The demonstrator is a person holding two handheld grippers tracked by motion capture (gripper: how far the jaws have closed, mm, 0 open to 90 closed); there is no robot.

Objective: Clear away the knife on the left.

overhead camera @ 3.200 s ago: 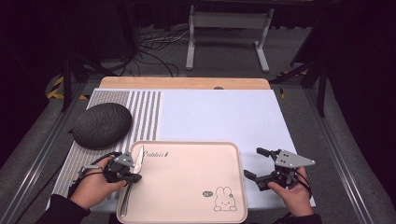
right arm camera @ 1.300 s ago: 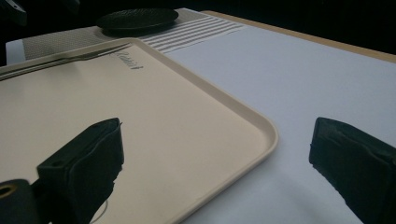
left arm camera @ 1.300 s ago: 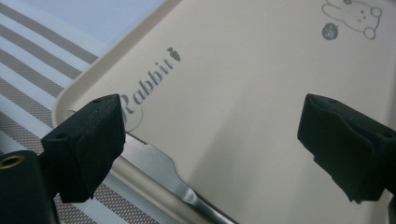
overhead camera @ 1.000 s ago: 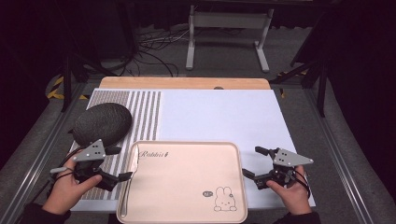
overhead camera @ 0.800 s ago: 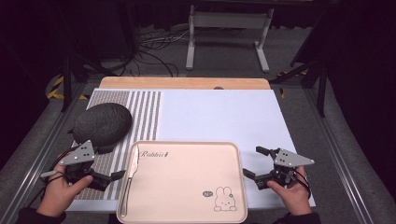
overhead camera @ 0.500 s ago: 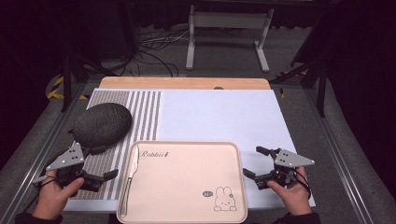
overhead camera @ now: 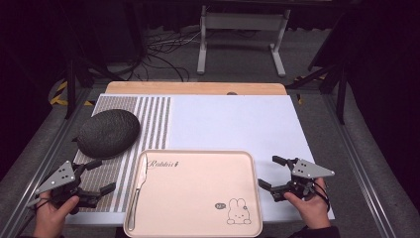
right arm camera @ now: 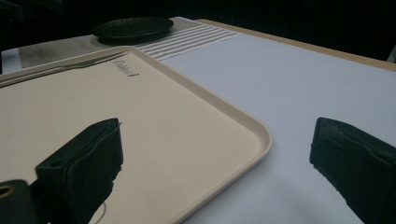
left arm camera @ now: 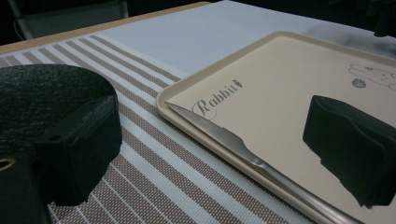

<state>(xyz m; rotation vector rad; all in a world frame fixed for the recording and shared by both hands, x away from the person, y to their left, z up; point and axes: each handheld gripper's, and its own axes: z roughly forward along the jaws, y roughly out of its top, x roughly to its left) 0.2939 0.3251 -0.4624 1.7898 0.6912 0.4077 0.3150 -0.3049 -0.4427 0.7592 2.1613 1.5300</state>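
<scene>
A pale pink tray [overhead camera: 198, 198] with a rabbit print lies near the table's front edge. A silver knife [overhead camera: 137, 191] rests along its left rim, also seen in the left gripper view as a knife [left arm camera: 243, 151] on the tray [left arm camera: 280, 84]. My left gripper [overhead camera: 99, 176] hovers open over the striped mat, left of the tray, nothing between its jaws. My right gripper [overhead camera: 272, 172] stands open just right of the tray's edge [right arm camera: 252, 126], empty.
A dark oval plate [overhead camera: 108, 131] sits on the striped placemat [overhead camera: 148, 119] at the left, and shows as a black plate [left arm camera: 42, 88] close by the left jaw. A white sheet [overhead camera: 237, 119] covers the table's middle and right. Metal stand legs are beyond the far edge.
My left gripper has let go of the knife, leaving it on the tray's left rim, and has drawn back leftward and toward the front. The right gripper has stayed put.
</scene>
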